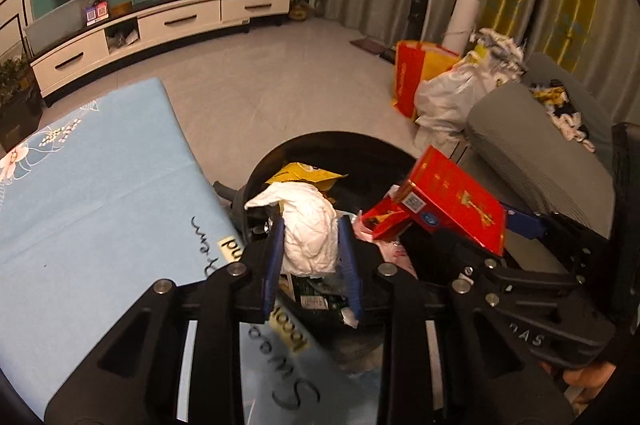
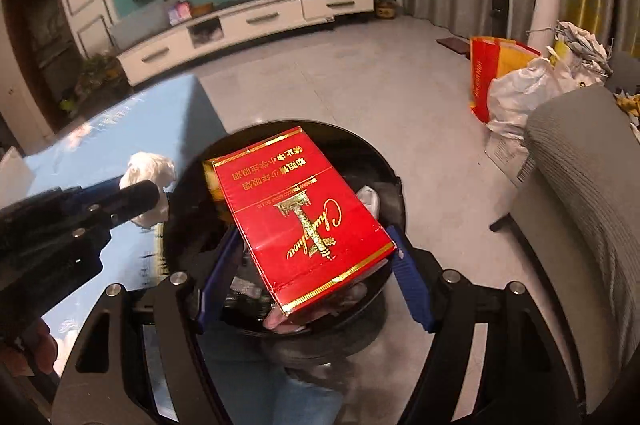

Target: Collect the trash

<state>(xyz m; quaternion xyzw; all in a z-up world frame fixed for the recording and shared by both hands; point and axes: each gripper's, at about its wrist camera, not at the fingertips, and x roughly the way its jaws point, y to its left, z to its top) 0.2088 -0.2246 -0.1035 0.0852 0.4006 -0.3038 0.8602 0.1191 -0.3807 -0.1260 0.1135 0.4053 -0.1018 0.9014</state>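
My left gripper [image 1: 311,225] is shut on a crumpled white paper wad [image 1: 308,225], held over the near-left rim of a round black trash bin [image 1: 320,141]. The wad also shows in the right wrist view [image 2: 150,171]. My right gripper [image 2: 314,245] holds a red cigarette carton [image 2: 304,213] between its blue fingers, tilted above the bin [image 2: 394,193]. The carton shows in the left wrist view [image 1: 452,201], to the right of the wad. Yellow and red wrappers [image 1: 304,177] lie inside the bin.
A table with a light blue cloth [image 1: 92,185] is left of the bin. A grey sofa [image 1: 540,153] stands right. Red and white bags [image 1: 436,85] sit on the tiled floor beyond. A white TV cabinet [image 1: 160,25] lines the far wall.
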